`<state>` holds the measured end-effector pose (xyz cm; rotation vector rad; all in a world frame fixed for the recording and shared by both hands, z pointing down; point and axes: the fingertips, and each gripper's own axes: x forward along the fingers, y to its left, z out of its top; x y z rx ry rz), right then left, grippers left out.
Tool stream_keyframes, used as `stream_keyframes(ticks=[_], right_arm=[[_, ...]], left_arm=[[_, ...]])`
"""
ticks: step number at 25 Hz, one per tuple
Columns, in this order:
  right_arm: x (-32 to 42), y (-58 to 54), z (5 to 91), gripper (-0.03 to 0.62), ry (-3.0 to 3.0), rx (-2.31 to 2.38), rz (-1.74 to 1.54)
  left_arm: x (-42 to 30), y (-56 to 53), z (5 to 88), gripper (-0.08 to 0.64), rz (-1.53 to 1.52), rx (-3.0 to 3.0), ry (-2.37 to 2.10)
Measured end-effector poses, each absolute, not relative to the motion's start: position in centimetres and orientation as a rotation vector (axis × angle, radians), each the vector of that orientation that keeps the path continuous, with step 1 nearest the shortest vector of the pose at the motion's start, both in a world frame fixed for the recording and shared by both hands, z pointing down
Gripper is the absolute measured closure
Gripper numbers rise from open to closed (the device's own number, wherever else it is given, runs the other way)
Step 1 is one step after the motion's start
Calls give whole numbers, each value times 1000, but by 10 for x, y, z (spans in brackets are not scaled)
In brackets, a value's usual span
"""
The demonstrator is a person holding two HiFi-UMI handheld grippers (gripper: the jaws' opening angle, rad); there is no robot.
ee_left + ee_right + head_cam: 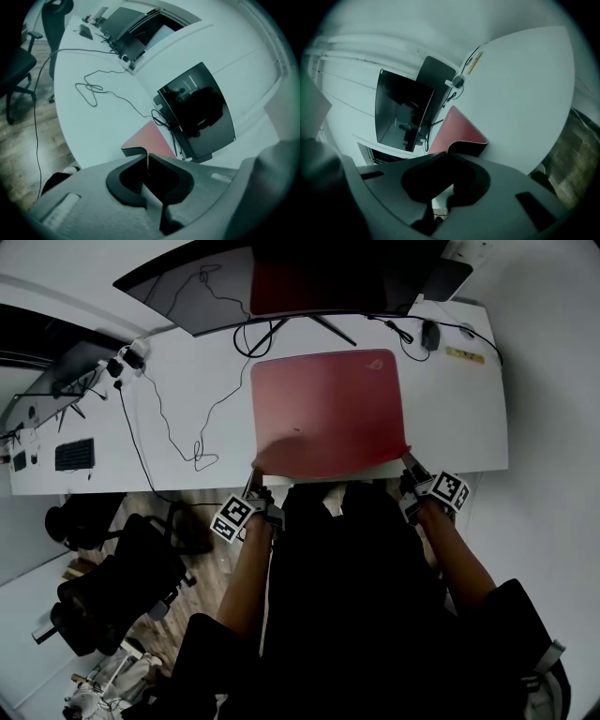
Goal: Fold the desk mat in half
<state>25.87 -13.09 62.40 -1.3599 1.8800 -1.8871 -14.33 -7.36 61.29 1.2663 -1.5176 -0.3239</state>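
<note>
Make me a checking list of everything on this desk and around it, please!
Surface: white desk, mostly bare.
Job's things: red desk mat, far part flat, near edge raised off the desk, not yet folded.
Clutter: what looks like a mouse and a yellow strip at the far right; monitor behind the mat.
Grippers: left gripper shut on the mat's near left corner; right gripper shut on its near right corner.
Cables: a thin black cable loops across the desk left of the mat; more under the monitor.
Surroundings: black office chair on a wooden floor; a keyboard on another desk at left.
</note>
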Motion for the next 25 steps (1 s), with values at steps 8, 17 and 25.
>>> stream_keyframes(ticks=[8, 17, 25], right_arm=[[258, -159, 615, 577, 1803, -1341, -1875], [254, -197, 600, 577, 1761, -1371, -1810], [250, -233, 596, 577, 1764, -1412, -1769]], left_arm=[[-148, -107, 594, 529, -375, 1295, -1535], [-156, -147, 586, 529, -389, 1320, -1488], [-162, -189, 583, 529, -469, 1296, -1468]])
